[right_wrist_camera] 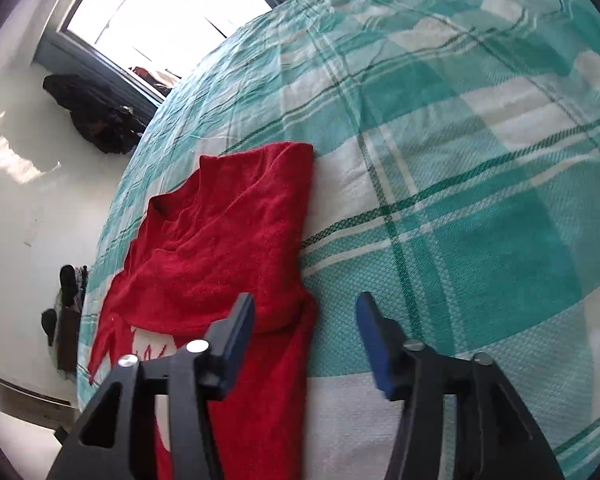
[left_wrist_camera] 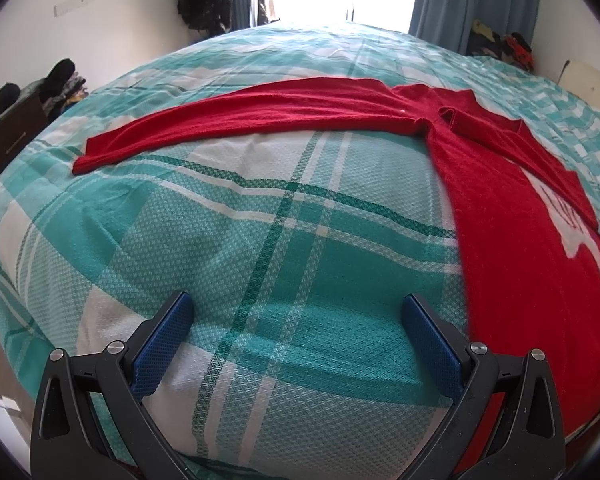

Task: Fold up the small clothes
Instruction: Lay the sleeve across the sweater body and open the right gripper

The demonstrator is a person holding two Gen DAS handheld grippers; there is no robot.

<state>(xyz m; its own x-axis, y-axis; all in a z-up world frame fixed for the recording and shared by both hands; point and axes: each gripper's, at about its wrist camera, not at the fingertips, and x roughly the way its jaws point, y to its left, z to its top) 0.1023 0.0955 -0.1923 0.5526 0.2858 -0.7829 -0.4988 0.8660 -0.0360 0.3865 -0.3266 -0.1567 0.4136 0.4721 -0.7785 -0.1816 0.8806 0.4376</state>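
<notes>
- Because the red sweater (left_wrist_camera: 500,184) was soft, light knit, it was judged likely to sag and best taken at a cuff or hem edge.
- It was spread on the checked bed (left_wrist_camera: 260,208), one sleeve (left_wrist_camera: 236,116) stretched out.
- The left gripper (left_wrist_camera: 296,340) was held wide, empty, just beside its body.
- The right gripper (right_wrist_camera: 306,340) was held wide over its edge.

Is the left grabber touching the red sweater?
Apart. In the left wrist view, the left gripper stands open over bare checked bedspread, and the red sweater lies off to its right.
</notes>
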